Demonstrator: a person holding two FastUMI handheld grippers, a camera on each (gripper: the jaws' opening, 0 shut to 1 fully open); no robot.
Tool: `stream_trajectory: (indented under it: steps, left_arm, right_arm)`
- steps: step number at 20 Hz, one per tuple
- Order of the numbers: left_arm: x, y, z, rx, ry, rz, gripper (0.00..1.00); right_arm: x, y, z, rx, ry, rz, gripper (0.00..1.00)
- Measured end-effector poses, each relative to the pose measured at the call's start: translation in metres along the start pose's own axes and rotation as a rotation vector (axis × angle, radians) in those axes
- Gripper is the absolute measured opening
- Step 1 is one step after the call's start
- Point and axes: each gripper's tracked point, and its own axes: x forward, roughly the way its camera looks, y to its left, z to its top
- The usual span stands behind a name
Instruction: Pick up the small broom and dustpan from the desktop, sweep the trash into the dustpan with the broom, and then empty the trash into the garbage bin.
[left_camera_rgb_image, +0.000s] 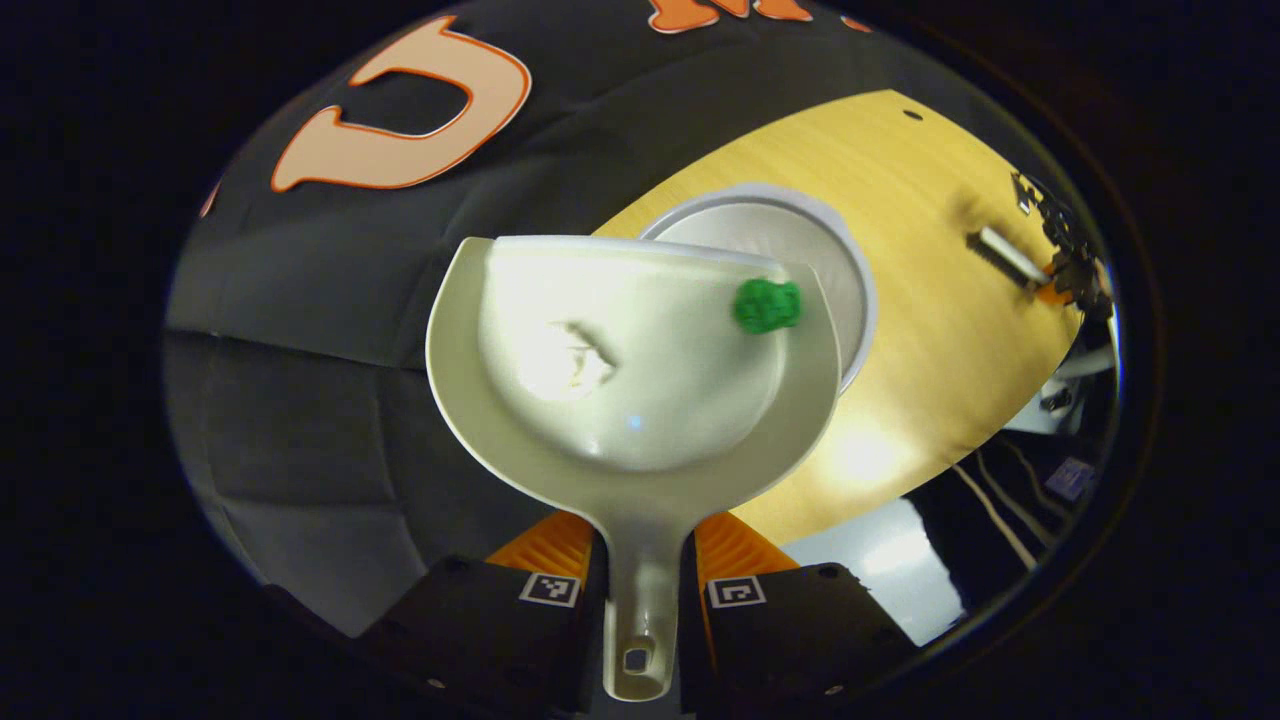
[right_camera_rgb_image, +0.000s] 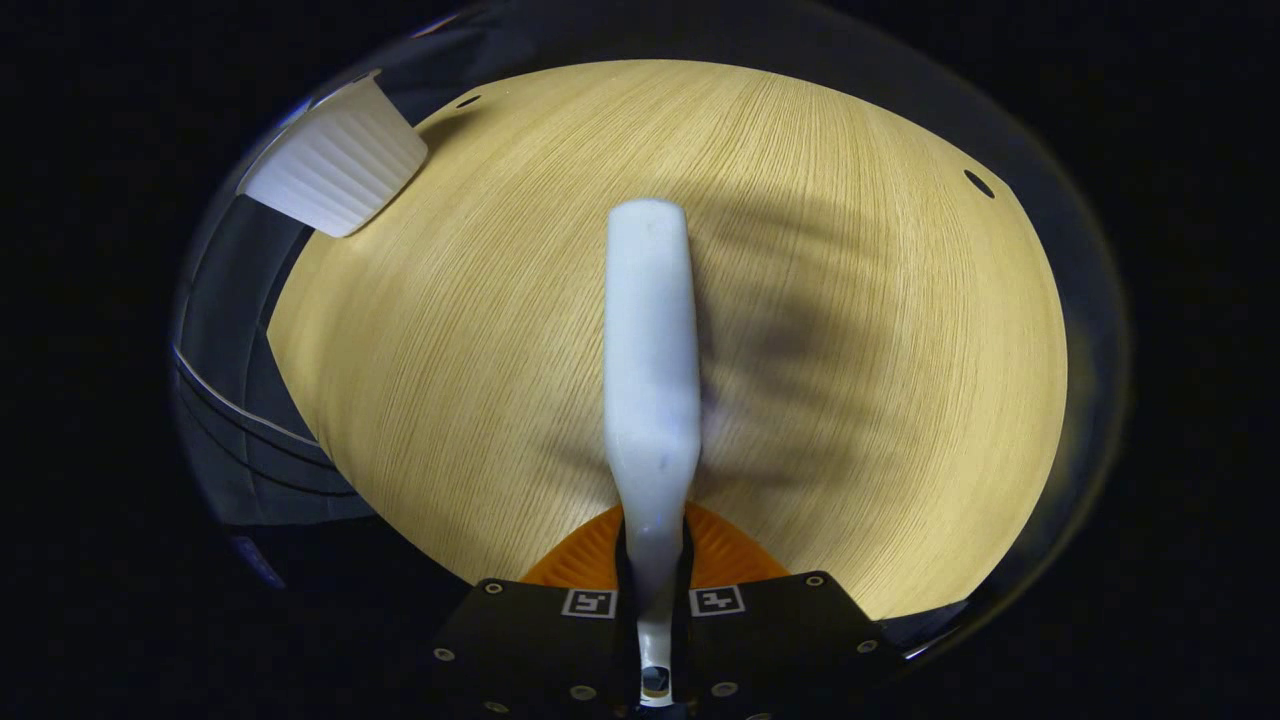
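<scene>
While my left tool (left_camera_rgb_image: 640, 560) clamps the handle of the dustpan (left_camera_rgb_image: 630, 390), a green scrap of trash (left_camera_rgb_image: 767, 305) sits at the pan's lip, over the open white garbage bin (left_camera_rgb_image: 850, 290) on the worktop (left_camera_rgb_image: 930, 300). My right tool (right_camera_rgb_image: 655, 560) grips the small broom (right_camera_rgb_image: 650, 350) by its handle, above bare wood.

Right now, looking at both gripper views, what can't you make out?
- Inside of the bin, left gripper view: the dustpan covers most of its opening.
- Broom bristles, right gripper view: hidden beneath its white back.
- The other gripper, far right in the left gripper view: too small and dark to read.
- Bin's opening, right gripper view: only its ribbed outer wall shows.
- Green trash: crumpled, material unclear.
</scene>
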Motion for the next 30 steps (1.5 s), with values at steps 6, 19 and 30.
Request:
stream_trajectory:
  steps: [6,19,30]
  left_arm:
    - [0.001,0.015,0.006,0.232,0.089,0.123,0.32]
    - [0.044,-0.022,0.026,-0.190,-0.175,-0.121,0.32]
    - [-0.063,-0.195,0.167,-0.381,-0.615,-0.507,0.32]
  right_arm:
    - [-0.001,0.000,-0.002,0.027,0.001,-0.007,0.12]
    - [-0.003,0.005,-0.001,0.110,0.000,0.004,0.12]
    - [-0.003,-0.001,-0.004,0.111,-0.023,-0.040,0.12]
